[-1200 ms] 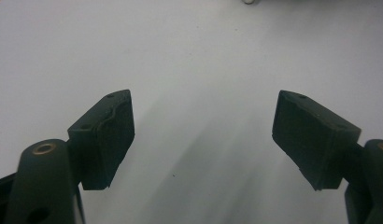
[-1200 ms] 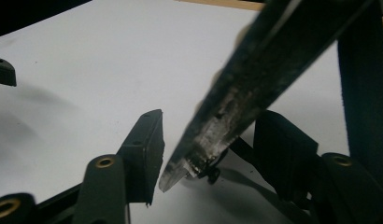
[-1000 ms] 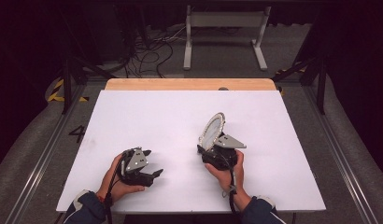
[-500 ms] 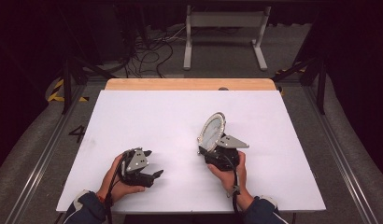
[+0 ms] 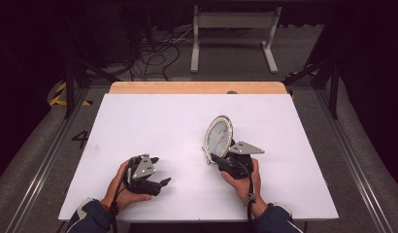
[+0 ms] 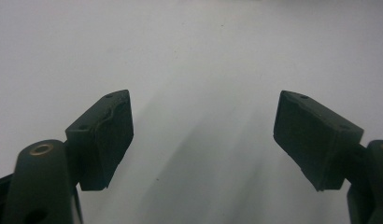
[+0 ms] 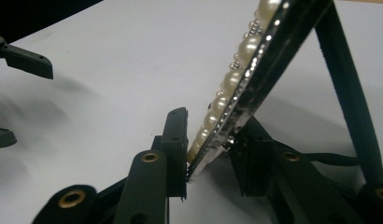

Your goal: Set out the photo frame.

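Observation:
An oval mirror (image 5: pixel 218 137) with a pearl-beaded rim stands tilted on the white table (image 5: pixel 153 121), right of centre. My right gripper (image 5: pixel 214 159) is at its lower edge. In the right gripper view the mirror (image 7: pixel 255 60) rises between the jaws of the right gripper (image 7: pixel 208 149). The jaws have just been closing, and the pads now press on the beaded front and the black back. A black stand leg (image 7: pixel 343 79) slants down behind the mirror. My left gripper (image 5: pixel 160 171) rests near the front left with its jaws wide apart, and the left gripper (image 6: pixel 203 140) has bare table between them.
A wooden strip (image 5: pixel 197 87) runs along the table's far edge. Beyond it on the floor are a metal frame (image 5: pixel 233 29) and loose cables (image 5: pixel 153 48). Rails run along both sides of the table.
The right hand and the mirror have shifted slightly left, and the mirror stands a little more upright. The left hand has not moved.

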